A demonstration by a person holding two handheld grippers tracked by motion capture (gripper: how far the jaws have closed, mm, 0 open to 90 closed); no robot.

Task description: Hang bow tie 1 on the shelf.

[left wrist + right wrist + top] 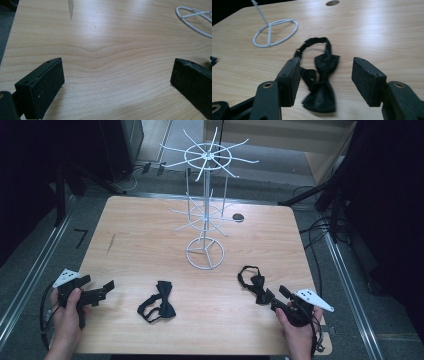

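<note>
While my right gripper (325, 82) stands with jaws apart around it, untouching, the bow tie (322, 86) lies flat on the counter (374, 37), its long axis running away from me, strap loop farthest.

Both hands are showing bare, with no sleeves reaching the wrists. The left gripper (86, 292) and right gripper (282, 296) are wearing matte black housings, each carrying a pale grey three-cornered plate dotted with small holes and trailing a dark cable. Their blocky fingers (289, 80) are showing rough black pads and round brass-coloured screws.
</note>
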